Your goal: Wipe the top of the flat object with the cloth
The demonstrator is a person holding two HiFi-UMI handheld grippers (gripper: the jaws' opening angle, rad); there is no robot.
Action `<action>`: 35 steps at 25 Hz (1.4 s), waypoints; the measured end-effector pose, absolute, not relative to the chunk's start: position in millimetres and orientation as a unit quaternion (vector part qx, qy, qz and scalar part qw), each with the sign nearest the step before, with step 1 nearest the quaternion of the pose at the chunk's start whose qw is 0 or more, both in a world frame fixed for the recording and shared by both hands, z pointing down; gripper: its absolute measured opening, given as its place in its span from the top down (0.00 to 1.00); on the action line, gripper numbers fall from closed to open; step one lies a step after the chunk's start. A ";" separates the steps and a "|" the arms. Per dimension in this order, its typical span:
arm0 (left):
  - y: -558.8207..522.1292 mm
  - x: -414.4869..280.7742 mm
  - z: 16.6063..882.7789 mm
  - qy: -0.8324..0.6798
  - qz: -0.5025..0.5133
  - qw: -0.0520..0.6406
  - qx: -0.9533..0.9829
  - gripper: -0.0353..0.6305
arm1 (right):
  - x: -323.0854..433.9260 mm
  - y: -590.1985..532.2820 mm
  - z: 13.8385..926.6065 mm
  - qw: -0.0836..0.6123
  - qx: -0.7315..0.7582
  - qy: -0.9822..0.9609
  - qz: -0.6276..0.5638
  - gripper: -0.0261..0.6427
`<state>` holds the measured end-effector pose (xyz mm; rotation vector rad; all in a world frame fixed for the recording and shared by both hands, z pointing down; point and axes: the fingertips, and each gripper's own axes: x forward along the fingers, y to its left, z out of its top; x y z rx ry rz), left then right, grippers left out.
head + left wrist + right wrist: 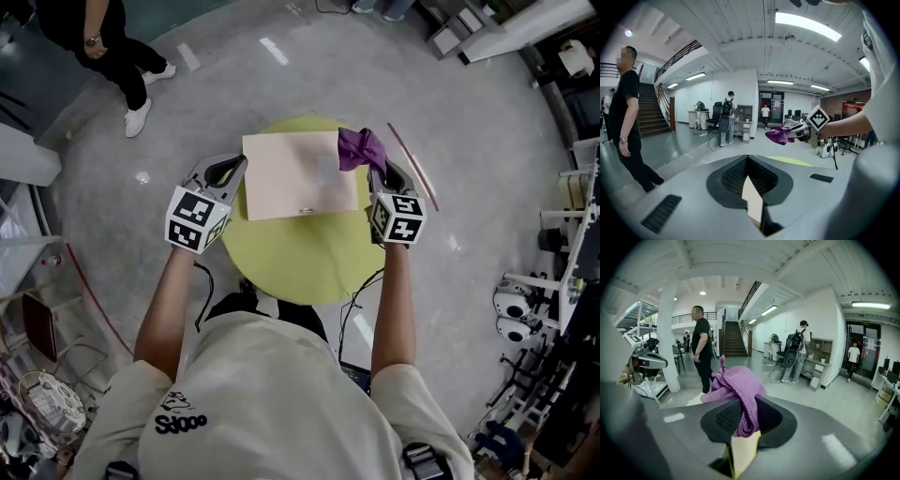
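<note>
Looking down from the head view, I saw the beige board (300, 175) lying flat on the round green table (291, 267), mid-frame. My right gripper (379, 172) clamped the purple cloth (359, 148) over the board's upper right corner. My left gripper (238, 168), jaws pinched together and empty, sat at its left edge.

I read these colours:

- The cloth (361, 148) is purple with a knit texture.
- The board (298, 178) is plain pale beige.
- The round table (300, 267) is yellow-green.
- The marker cube on the left gripper (230, 169) and the one on the right gripper (380, 173) carry black-and-white square patterns.
- The gripper shells are grey.
- The pads (735, 174) are black and ribbed.
- The floor (487, 141) is glossy grey.
</note>
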<state>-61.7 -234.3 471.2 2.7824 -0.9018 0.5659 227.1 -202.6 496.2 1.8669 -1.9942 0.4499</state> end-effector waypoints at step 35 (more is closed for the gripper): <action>-220.6 -91.5 538.0 -0.412 0.239 0.159 0.865 0.94 | 189.0 -303.9 668.4 0.438 0.501 -0.728 0.166 0.83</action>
